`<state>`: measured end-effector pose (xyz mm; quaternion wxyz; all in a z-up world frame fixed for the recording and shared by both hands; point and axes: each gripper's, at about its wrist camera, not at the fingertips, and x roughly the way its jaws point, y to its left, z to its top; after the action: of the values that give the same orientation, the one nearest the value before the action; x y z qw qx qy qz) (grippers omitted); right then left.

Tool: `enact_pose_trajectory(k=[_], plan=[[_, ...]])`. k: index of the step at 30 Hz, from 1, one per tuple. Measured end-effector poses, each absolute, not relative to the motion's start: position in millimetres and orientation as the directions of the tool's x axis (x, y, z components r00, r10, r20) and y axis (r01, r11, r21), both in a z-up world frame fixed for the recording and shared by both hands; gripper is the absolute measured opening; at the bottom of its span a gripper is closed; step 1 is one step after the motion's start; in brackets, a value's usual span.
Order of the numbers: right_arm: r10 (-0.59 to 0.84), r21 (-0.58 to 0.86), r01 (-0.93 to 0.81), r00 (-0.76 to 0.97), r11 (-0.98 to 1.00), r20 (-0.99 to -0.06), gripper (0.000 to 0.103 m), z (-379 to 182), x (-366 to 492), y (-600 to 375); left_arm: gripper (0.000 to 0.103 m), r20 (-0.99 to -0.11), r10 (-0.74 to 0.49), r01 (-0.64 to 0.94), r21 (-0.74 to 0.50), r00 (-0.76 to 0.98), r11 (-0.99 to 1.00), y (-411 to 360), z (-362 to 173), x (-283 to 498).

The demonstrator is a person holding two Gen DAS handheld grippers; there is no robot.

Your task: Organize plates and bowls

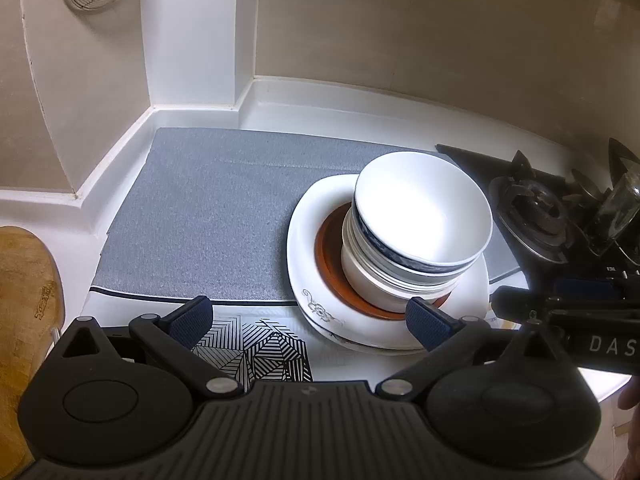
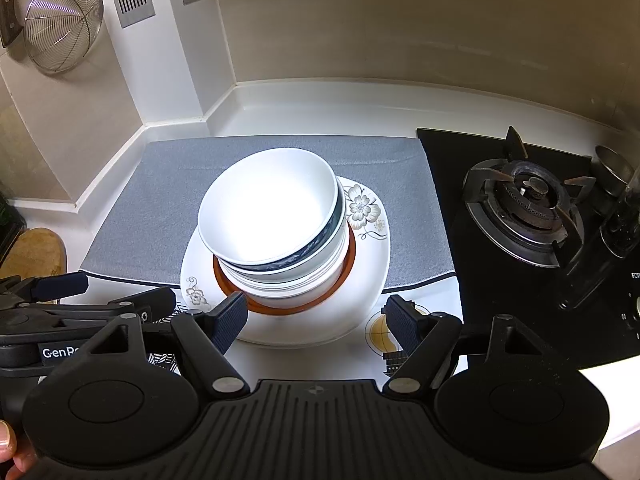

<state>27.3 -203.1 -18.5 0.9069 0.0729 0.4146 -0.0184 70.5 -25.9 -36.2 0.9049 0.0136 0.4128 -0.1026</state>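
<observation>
A stack of white bowls (image 1: 420, 220), one with a blue band, sits on an orange-brown plate (image 1: 332, 256) that rests on white flower-patterned plates (image 1: 308, 264). The pile stands on a grey mat (image 1: 208, 216). The same stack of bowls (image 2: 272, 212) and white plates (image 2: 360, 292) show in the right wrist view. My left gripper (image 1: 308, 320) is open and empty, just in front and left of the pile. My right gripper (image 2: 316, 322) is open and empty, its fingers either side of the plates' near edge.
A black gas hob (image 2: 520, 204) lies right of the mat, with a glass jar (image 2: 616, 224) and a metal cup (image 2: 612, 168) beside it. A wooden board (image 1: 24, 300) stands at the left. A wire strainer (image 2: 60, 24) hangs on the wall. The white counter (image 2: 320, 108) ends at walls behind.
</observation>
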Motion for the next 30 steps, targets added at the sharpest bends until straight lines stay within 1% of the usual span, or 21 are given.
enact_pose_trajectory(k=[30], plan=[[0.031, 0.123, 0.096, 0.652, 0.988, -0.758, 0.078, -19.7, 31.6, -203.8, 0.102, -0.748, -0.174, 0.202, -0.055, 0.641, 0.978, -26.0, -36.5, 74.9]])
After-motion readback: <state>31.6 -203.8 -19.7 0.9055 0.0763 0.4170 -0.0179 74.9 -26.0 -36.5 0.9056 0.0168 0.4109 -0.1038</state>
